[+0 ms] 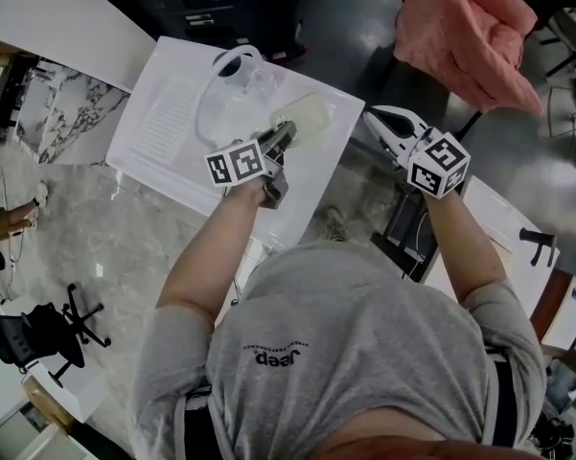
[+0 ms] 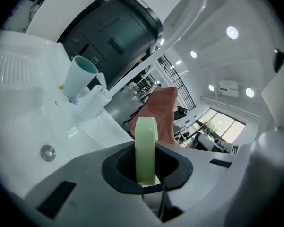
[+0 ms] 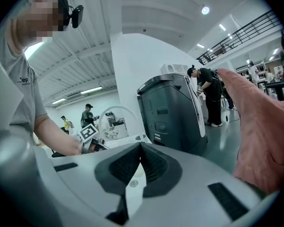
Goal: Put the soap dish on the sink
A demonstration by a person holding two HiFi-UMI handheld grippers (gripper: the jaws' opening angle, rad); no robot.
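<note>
Pale-green soap dish [image 2: 145, 145] clamped edge-on in my left tool [image 1: 279, 141], over the white sink [image 1: 163, 123]. My right tool [image 3: 138, 157] is closed, empty.

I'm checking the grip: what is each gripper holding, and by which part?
The left gripper is shut on the pale green soap dish, clamping its near edge, with the dish turned on its side. The right gripper is shut and holds nothing.

Right gripper [image 3: 141, 148]: grey jaws with black ribbed pads, closed tip to tip with nothing between them. Behind them stands a tall dark grey plastic cabinet [image 3: 172, 112]. To the cabinet's right hangs a salmon-pink cloth [image 3: 260, 136]. To its left are a curved white tap [image 3: 116, 107] and a bare forearm [image 3: 59, 135].
</note>
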